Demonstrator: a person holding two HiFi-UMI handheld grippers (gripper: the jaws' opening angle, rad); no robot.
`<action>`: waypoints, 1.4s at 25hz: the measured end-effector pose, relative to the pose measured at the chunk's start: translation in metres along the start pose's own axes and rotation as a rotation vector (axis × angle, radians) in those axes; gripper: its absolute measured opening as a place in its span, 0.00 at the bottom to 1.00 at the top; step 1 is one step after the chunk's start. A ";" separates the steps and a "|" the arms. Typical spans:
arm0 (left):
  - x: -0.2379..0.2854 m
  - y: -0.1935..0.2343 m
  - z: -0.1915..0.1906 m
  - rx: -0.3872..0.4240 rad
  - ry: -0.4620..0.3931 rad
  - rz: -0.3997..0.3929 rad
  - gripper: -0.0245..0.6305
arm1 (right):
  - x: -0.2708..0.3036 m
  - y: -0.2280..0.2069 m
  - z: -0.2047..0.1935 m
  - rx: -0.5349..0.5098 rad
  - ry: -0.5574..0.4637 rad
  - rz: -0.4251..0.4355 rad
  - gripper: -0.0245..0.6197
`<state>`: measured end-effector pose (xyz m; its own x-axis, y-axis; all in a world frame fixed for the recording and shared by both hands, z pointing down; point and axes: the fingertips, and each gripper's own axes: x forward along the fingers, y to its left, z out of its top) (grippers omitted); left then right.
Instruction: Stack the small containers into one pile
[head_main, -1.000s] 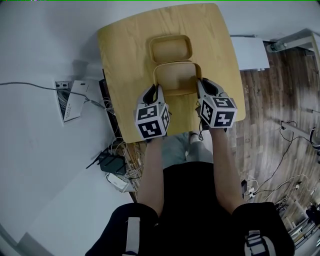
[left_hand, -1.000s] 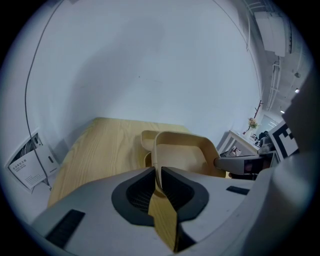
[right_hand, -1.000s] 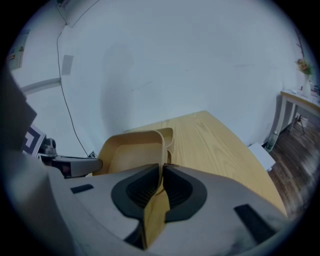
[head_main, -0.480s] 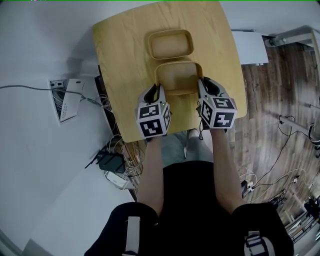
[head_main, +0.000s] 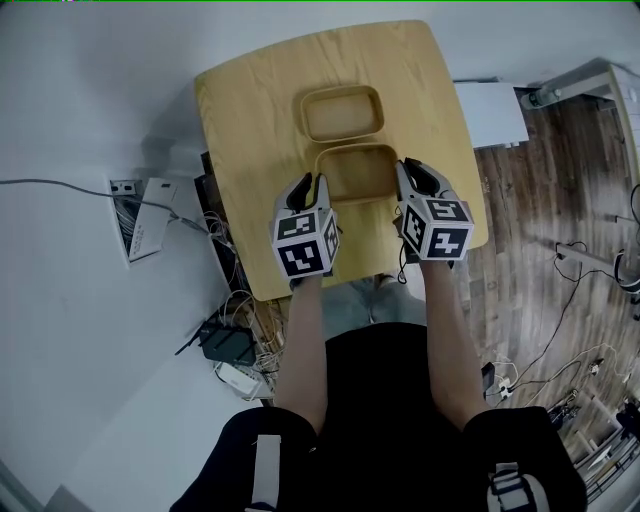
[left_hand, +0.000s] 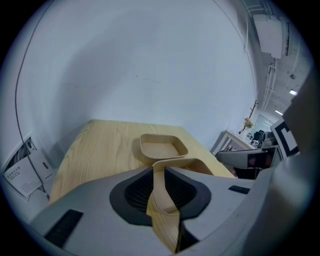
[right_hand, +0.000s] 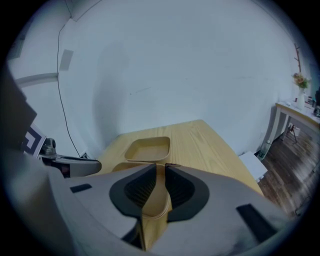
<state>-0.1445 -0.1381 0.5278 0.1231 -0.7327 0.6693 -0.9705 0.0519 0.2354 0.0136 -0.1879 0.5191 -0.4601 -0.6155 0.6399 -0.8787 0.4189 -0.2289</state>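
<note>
Two tan, shallow, rounded-square containers are on the wooden table (head_main: 240, 130). The far container (head_main: 343, 112) (left_hand: 162, 147) (right_hand: 147, 149) sits alone on the tabletop. The near container (head_main: 357, 172) lies just in front of it and is held on both sides. My left gripper (head_main: 318, 186) is shut on its left rim (left_hand: 162, 195). My right gripper (head_main: 402, 176) is shut on its right rim (right_hand: 156, 200). Whether the near container rests on the table or hangs just above it, I cannot tell.
The table's front edge (head_main: 330, 285) runs just under both marker cubes. Left of the table, on the white floor, lie cables and a socket box (head_main: 140, 215). On the right are a white panel (head_main: 490, 110) and wood flooring.
Both grippers stay shut on the near container. The head camera has shifted, so the table sits slightly lower in view. The gap between the two containers looks about the same.
</note>
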 end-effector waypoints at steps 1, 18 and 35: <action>-0.001 0.000 0.001 0.001 -0.001 -0.002 0.16 | -0.001 0.000 0.002 -0.001 -0.001 -0.001 0.13; 0.021 0.007 -0.038 -0.024 0.122 -0.027 0.16 | 0.016 -0.010 -0.033 0.026 0.093 -0.018 0.15; 0.047 0.010 -0.042 -0.111 0.157 -0.033 0.10 | 0.045 -0.013 -0.044 0.033 0.156 0.072 0.13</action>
<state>-0.1398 -0.1437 0.5908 0.1933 -0.6210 0.7596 -0.9378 0.1105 0.3290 0.0100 -0.1915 0.5834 -0.4992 -0.4726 0.7262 -0.8489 0.4345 -0.3008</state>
